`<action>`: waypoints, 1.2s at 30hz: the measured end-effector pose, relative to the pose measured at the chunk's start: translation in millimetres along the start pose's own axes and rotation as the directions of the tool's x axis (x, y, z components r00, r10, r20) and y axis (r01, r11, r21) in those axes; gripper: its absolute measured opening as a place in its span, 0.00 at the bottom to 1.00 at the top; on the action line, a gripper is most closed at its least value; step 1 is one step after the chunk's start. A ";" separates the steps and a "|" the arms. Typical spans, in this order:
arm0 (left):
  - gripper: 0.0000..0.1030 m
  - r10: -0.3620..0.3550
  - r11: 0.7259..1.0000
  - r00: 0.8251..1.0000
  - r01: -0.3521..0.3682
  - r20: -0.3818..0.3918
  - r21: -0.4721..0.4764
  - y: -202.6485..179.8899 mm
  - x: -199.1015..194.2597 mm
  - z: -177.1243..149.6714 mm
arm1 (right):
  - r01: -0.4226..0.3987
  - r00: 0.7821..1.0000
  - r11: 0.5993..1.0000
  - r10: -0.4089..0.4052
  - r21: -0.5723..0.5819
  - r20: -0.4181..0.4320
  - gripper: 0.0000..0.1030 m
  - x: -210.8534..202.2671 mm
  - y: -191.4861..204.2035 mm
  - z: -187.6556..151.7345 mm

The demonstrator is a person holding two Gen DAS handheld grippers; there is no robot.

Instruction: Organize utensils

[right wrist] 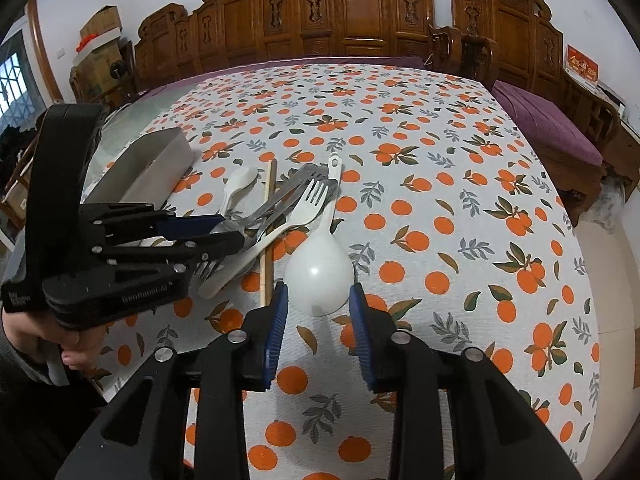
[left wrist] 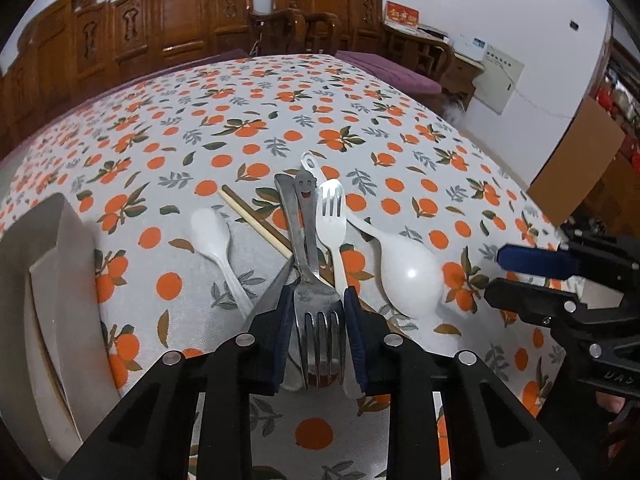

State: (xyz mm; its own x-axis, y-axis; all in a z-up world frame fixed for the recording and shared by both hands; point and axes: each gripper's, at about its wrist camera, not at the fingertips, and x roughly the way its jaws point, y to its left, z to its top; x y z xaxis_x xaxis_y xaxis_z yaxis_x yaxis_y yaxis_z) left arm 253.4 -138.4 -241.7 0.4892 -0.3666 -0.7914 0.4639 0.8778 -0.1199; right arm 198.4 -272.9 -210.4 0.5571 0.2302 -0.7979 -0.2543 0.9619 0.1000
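Up close in the left wrist view, the left gripper (left wrist: 316,312) is clamped on the metal fork (left wrist: 318,320), lying atop the utensil pile on the orange-print tablecloth (left wrist: 400,128). Seen from the right wrist, the right gripper (right wrist: 318,300) stands apart, pads either side of the white ladle (right wrist: 320,276), not pressing it.

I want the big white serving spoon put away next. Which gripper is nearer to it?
Right. The right gripper sits just in front of the white serving spoon, pads flanking its bowl without touching. The left gripper is off to its side, around the metal fork.
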 end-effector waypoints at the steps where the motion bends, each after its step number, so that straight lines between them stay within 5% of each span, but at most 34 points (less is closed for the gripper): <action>1: 0.23 0.013 1.000 1.000 -0.013 -0.002 0.008 -1.9 0.2 -0.1 | 0.000 1.000 1.000 0.000 0.000 0.000 0.33 -0.4 0.3 0.1; 16: 0.23 0.048 0.999 0.999 -0.048 -0.006 -0.006 15.3 -19.3 -9.9 | -0.005 1.000 1.000 0.004 -0.015 -0.019 0.34 5.9 4.6 -4.4; 17: 0.09 0.048 0.999 0.999 -0.048 0.003 -0.002 15.9 -23.7 -10.3 | -0.006 1.000 1.000 0.005 -0.015 -0.019 0.34 6.5 5.3 -4.4; 19: 0.02 0.037 0.999 0.999 -0.037 0.002 0.000 17.1 -28.9 -10.2 | -0.009 1.000 1.000 0.009 -0.013 -0.021 0.34 7.9 6.8 -4.3; 36: 0.02 -0.017 0.998 0.999 0.020 0.047 -0.059 32.8 -50.6 -8.1 | -0.048 0.999 0.999 0.048 -0.011 -0.022 0.34 34.4 34.6 32.2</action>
State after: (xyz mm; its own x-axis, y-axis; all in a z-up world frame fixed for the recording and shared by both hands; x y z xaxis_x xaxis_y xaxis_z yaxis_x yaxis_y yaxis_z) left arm 237.9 -88.5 -210.4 0.5150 -0.3957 -0.7604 0.4292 0.8869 -0.1708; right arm 234.2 -226.9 -215.2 0.5265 0.2729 -0.8052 -0.2900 0.9479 0.1316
